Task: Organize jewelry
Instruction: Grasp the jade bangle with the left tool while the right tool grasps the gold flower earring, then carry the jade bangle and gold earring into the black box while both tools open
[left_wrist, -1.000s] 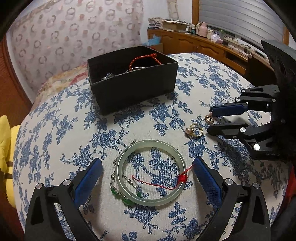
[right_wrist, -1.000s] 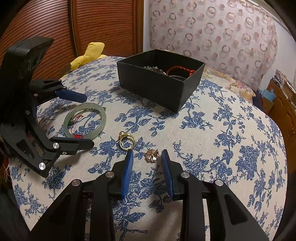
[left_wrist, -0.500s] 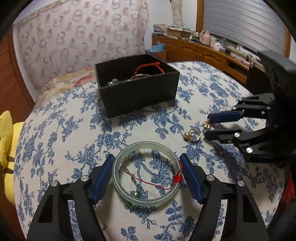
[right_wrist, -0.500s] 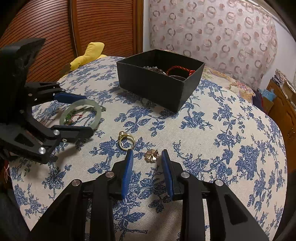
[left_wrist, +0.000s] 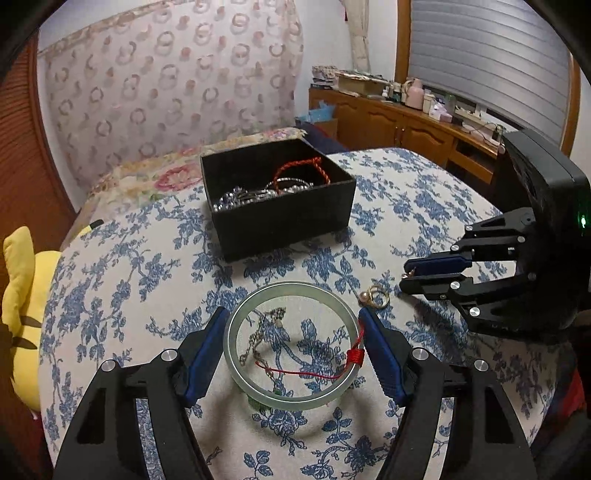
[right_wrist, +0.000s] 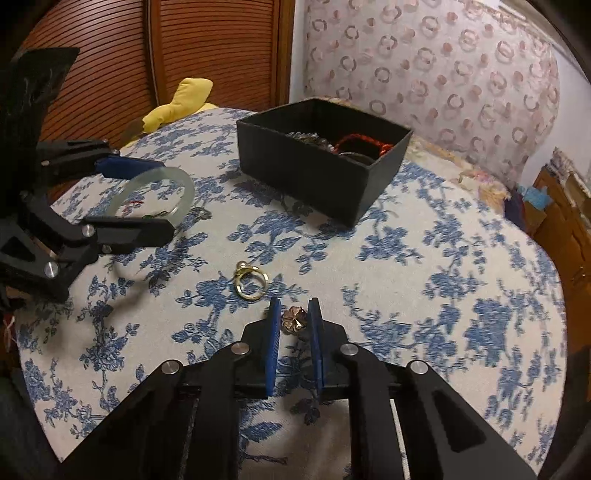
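Bangle (left_wrist: 293, 343) clamped between left jaws

Left wrist view: looked forward and down along its own hand-held gripper (left_wrist: 291, 354), close above the floral worktop (left_wrist: 122, 280), black box (left_wrist: 284, 221) at upper centre, window wall behind. Right wrist view: looked down likewise, close, box (right_wrist: 314, 177) at upper centre, wooden doors behind. Shared by both: worktop, box, gold ring (right_wrist: 252, 284), and each other's hand-held gripper at the frame edge.
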